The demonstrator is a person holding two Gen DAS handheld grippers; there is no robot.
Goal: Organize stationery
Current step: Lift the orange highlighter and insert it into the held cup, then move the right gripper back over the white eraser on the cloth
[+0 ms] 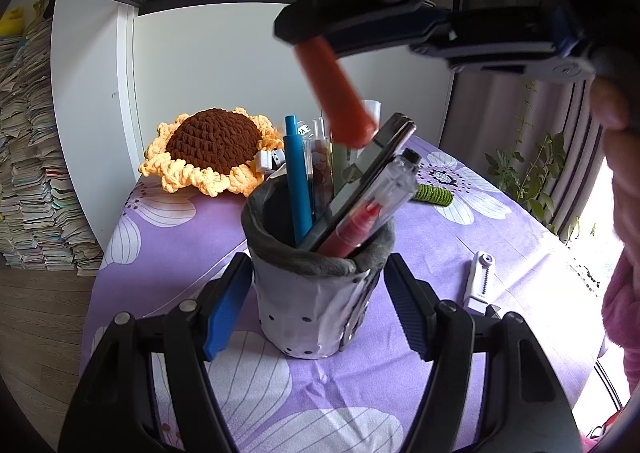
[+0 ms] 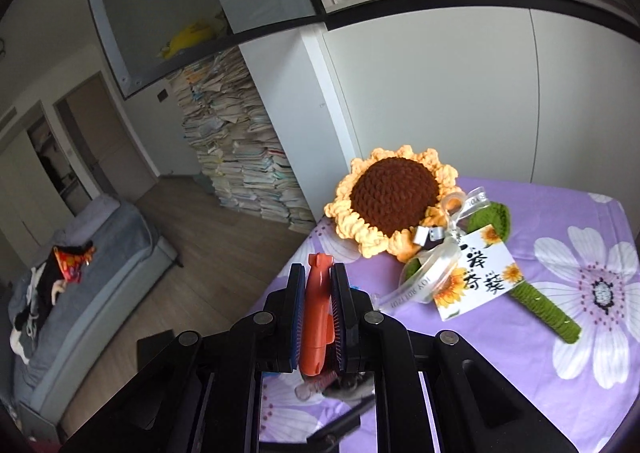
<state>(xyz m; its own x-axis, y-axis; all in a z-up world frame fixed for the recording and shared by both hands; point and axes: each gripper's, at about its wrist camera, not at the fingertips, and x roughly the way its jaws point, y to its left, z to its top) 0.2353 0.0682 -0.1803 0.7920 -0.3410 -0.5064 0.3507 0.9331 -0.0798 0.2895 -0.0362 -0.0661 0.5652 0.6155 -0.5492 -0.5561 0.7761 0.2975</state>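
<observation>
Step in hand: loading pen holder (image 1: 316, 293), steadied on both sides by the left claw (image 1: 316, 305); right claw (image 2: 319, 317) clamped on orange pen (image 2: 318, 317), poised above; next, lower it in among the pens

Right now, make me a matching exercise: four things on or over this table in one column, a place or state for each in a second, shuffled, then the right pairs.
Things:
1. orange marker
2. fabric pen holder
3. crochet sunflower
4. white utility knife

Places or states:
A. lying flat on the purple cloth, beside the holder
B. clamped in the right gripper, above the holder
C. standing upright between the left gripper jaws
D. lying at the far end of the table, a tag tied to its green stem

Pairs: 1-B, 2-C, 3-D, 4-A
</observation>
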